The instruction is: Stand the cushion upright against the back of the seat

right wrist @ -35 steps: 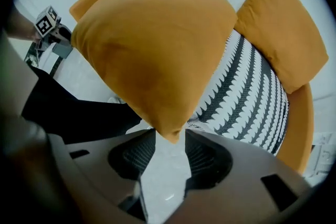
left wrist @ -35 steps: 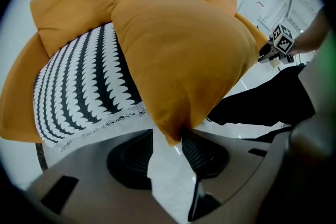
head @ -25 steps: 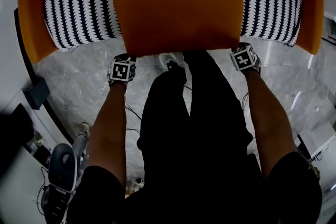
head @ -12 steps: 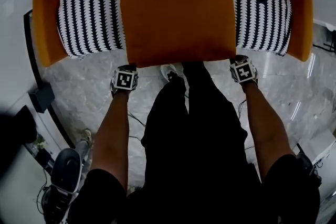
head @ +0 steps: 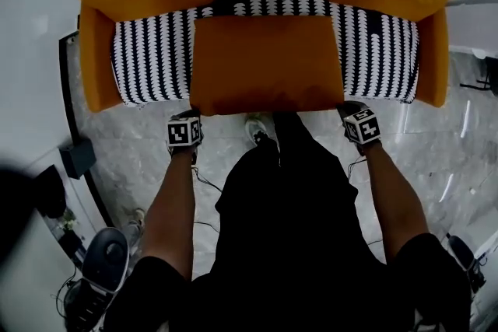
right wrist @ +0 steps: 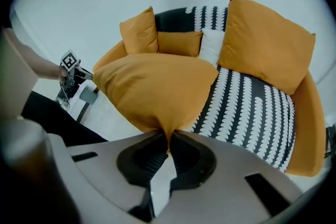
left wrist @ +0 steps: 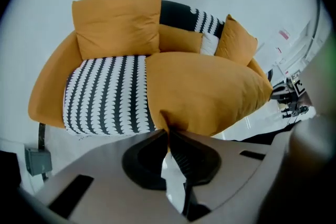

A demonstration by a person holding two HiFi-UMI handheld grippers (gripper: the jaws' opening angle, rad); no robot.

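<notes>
Now the orange cushion (head: 267, 62) sits at the centre of the frame over the striped seat (head: 152, 58). Its near corners are pinched by the left hand-held gripper (left wrist: 168, 132) and the right hand-held gripper (right wrist: 169, 140), whose jaws have just been closing on the fabric. It looks light, soft and floppy; corner grips suit it, though its middle may sag.
</notes>
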